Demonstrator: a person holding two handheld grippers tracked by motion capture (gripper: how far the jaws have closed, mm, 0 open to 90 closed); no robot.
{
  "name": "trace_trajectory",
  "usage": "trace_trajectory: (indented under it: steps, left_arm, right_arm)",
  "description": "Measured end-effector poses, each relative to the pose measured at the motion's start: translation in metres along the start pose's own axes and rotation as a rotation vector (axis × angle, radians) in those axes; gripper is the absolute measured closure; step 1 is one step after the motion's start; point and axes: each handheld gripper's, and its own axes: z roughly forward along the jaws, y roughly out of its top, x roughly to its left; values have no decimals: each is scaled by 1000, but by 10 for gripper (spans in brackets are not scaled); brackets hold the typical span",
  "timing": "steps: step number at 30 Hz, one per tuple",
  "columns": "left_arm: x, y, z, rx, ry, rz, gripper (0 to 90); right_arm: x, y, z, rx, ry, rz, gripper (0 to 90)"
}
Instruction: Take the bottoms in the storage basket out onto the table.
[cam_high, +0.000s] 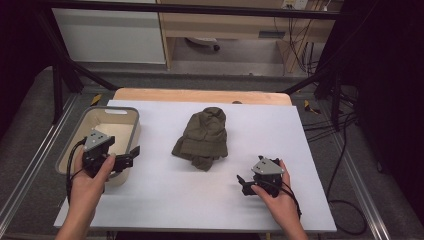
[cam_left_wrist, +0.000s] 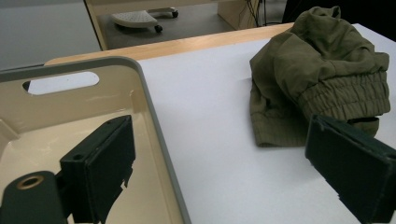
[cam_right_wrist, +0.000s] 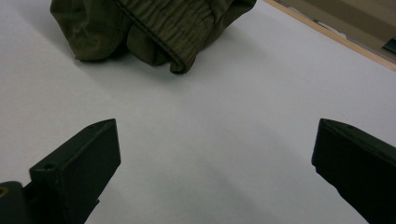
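An olive-green crumpled garment with an elastic waistband lies in the middle of the white table sheet. My left gripper hovers over the near right rim of a beige bin, jaws wide apart and empty. In the left gripper view the garment lies ahead to the right and the bin sits below to the left. My right gripper rests low at the front right, open with nothing between its jaws. In the right gripper view the garment lies beyond the jaws.
The bin holds nothing that I can see. A wooden table edge runs along the back. Black frame bars and cables flank the table. White sheet lies bare around the garment.
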Motion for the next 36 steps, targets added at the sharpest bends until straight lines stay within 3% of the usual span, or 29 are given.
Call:
trace_trajectory:
  steps: [19, 36]
  left_arm:
    - [14, -15, -6, 8, 31, -35, 40]
    - [18, -29, -7, 12, 27, -31, 47]
  right_arm:
    - [-1, -1, -1, 5, -6, -2, 18]
    - [-1, -1, 0, 8, -5, -10, 18]
